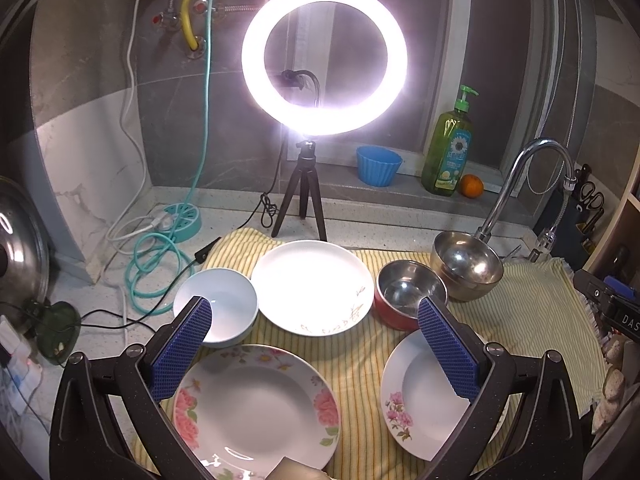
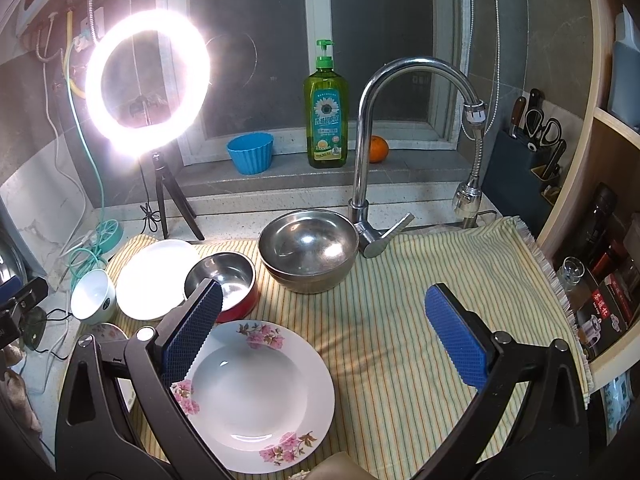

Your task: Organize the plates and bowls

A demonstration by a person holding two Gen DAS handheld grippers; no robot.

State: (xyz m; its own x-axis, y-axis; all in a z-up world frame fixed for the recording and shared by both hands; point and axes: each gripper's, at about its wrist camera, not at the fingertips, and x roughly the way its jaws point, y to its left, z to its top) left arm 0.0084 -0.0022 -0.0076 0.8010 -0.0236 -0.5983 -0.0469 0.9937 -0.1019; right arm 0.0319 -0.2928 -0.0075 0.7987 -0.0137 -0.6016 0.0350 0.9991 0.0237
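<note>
On a yellow striped cloth (image 1: 360,356) lie a floral plate (image 1: 256,408), a second pink-flowered plate (image 1: 416,392), a plain white plate (image 1: 312,284), a white bowl (image 1: 218,302), a red-sided steel bowl (image 1: 408,292) and a large steel bowl (image 1: 466,264). My left gripper (image 1: 316,336) is open and empty above the near plates. My right gripper (image 2: 324,320) is open and empty over the cloth, its left finger above the pink-flowered plate (image 2: 256,396). The steel bowls (image 2: 308,250), (image 2: 222,284), white plate (image 2: 156,278) and white bowl (image 2: 94,294) lie beyond.
A lit ring light on a tripod (image 1: 324,60) stands behind the cloth. A faucet (image 2: 400,136) rises at the back right. A soap bottle (image 2: 326,108), blue cup (image 2: 251,152) and orange (image 2: 378,149) sit on the sill. Cables (image 1: 156,264) lie left.
</note>
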